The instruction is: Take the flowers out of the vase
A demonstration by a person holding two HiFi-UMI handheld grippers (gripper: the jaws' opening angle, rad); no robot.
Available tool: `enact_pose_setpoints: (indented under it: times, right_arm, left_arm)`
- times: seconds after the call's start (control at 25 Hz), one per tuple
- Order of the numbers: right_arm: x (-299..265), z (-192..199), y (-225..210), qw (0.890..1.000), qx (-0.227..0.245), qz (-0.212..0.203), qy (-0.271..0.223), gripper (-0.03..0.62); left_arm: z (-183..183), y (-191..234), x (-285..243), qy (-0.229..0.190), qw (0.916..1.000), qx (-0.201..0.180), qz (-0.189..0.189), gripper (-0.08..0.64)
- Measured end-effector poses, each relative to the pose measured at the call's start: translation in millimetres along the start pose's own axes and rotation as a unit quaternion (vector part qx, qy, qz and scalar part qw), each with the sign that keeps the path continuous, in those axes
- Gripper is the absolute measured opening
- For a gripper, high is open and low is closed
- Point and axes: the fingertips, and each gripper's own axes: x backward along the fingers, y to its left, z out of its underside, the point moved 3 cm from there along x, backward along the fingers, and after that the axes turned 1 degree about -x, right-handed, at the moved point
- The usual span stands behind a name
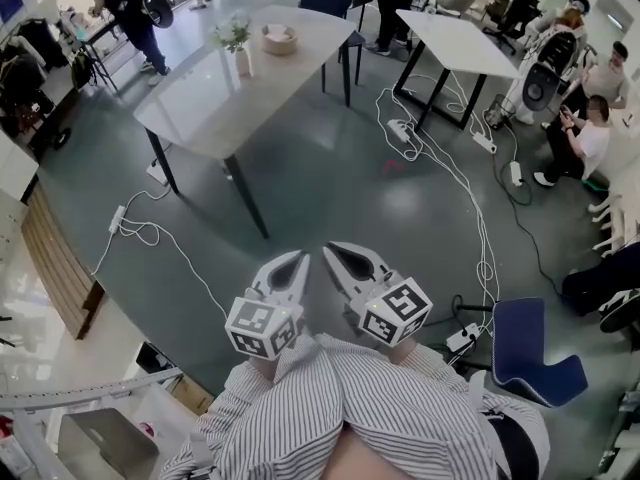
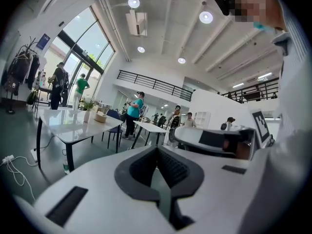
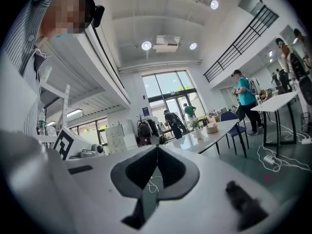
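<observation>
A small white vase with green flowers (image 1: 238,46) stands on the far end of a long grey table (image 1: 215,98), well ahead of both grippers. It also shows in the left gripper view as the vase (image 2: 87,112) and in the right gripper view as the vase (image 3: 198,130). My left gripper (image 1: 299,259) and right gripper (image 1: 330,249) are held side by side close to my body, over the floor. Both are shut with nothing between the jaws. In the gripper views the left gripper (image 2: 157,150) and the right gripper (image 3: 156,147) point toward the table from a distance.
A round wicker bowl (image 1: 279,38) sits beside the vase. White cables (image 1: 440,158) and power strips trail over the floor. A blue chair (image 1: 533,353) stands at my right, a second white table (image 1: 455,40) at the back right. Several people stand or sit around the room.
</observation>
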Motion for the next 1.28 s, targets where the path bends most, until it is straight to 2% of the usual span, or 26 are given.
enact_pose_setpoints:
  times: [0.12,0.32,0.48,0.76,0.92,1.08,1.28]
  right_arm:
    - [-11,-7,-12,1.0,-0.002,-0.003,-0.011,0.015]
    - [-50,-19,-35,1.0,0.0,-0.003,-0.021,0.015]
    - [-92,-27,-49,1.0,0.006,-0.007,-0.016,0.015]
    - [-168,-53,-72,0.999,0.023,0.015,-0.023,0.015]
    - [-217,-58,-88,0.999,0.015,0.023,-0.028,0.015]
    - [-254,-66,-94,0.999,0.034,0.028,-0.024,0.015]
    - [-270,-61,-107,0.999,-0.016,0.043,-0.029,0.015]
  left_arm:
    - [-10,9,-12,-0.011,0.9999,-0.006,0.002,0.012]
    - [-22,42,-35,-0.007,0.9998,-0.017,0.004,0.012]
    - [-44,80,-59,-0.011,0.9998,-0.011,0.011,0.012]
    - [-87,154,-92,-0.02,0.9993,-0.025,0.019,0.012]
    - [-102,192,-115,-0.007,0.9985,-0.033,0.043,0.012]
    - [-116,224,-133,-0.005,0.9975,-0.043,0.056,0.012]
    - [-111,249,-142,0.005,0.998,-0.036,0.051,0.012]
